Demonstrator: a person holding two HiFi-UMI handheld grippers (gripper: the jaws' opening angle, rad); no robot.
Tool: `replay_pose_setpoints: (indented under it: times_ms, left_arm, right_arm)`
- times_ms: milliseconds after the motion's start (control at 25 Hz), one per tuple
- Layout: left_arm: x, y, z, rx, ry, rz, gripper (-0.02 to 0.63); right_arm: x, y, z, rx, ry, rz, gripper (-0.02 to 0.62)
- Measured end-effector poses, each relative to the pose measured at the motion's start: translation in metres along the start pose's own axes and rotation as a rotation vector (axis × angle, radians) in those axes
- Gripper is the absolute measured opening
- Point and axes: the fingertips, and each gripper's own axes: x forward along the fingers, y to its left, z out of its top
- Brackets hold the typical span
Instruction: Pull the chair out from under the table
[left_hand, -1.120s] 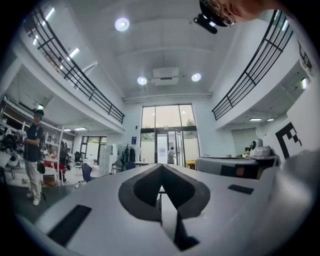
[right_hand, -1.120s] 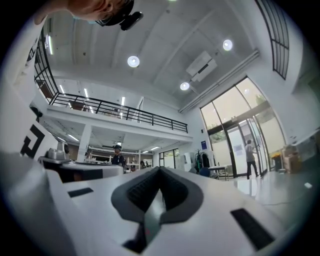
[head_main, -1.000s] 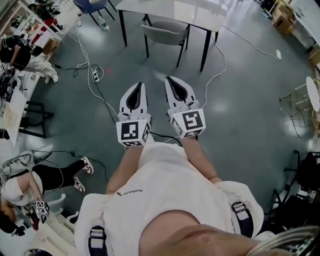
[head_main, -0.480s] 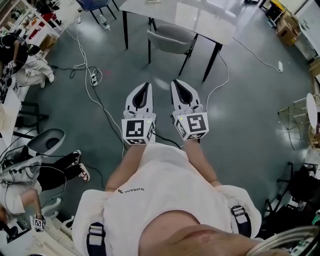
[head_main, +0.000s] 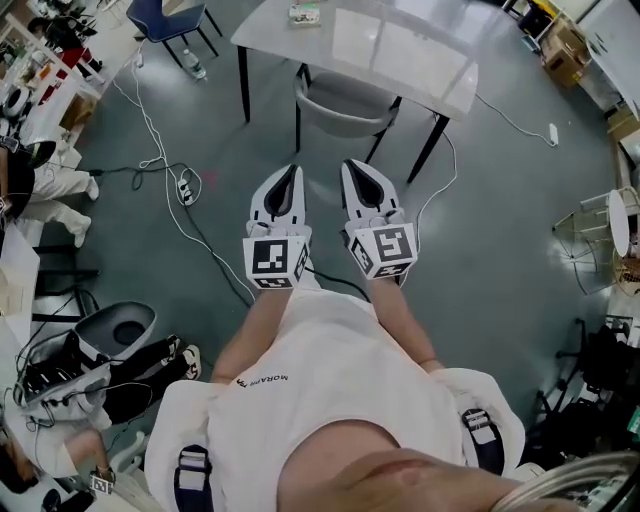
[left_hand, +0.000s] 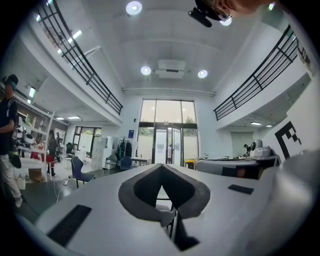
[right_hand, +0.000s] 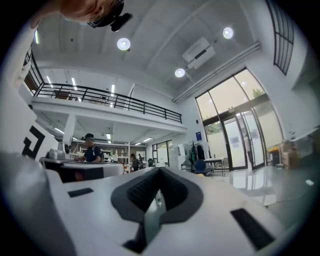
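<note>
**Approach to chair: both tongs closed, empty, not yet at the chair.**

The white tabletop (head_main: 400, 60) runs its long axis left to right, slightly slanted, across the top of the head view. The grey chair (head_main: 345, 105) is tucked under its near edge, with its curved near rim showing between the table legs. It lies straight ahead of the tongs and well apart from them, bare floor between. The right tongs (head_main: 352, 165) line up almost with the chair's middle, so I judge them marginally nearer, while the left tongs (head_main: 290, 170) point toward its left side. Jaws on both are together with nothing between. Versus a second ago, tabletop and chair sit closer and more of the tabletop shows; the tongs are unchanged, side by side and closed.
</note>
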Motion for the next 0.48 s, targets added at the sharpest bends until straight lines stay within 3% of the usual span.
replay_pose_setpoints:
  times_ms: [200, 480]
  left_arm:
    - [0.045, 0.048, -0.002, -0.009, 0.021, -0.051, 0.005]
    - [0.086, 0.076, -0.031, -0.027, 0.068, -0.118, 0.005]
  right_arm:
    - [0.061, -0.004, -0.002, 0.001, 0.012, -0.045, 0.014]
    - [0.1, -0.02, -0.026, -0.025, 0.082, -0.099, 0.014]
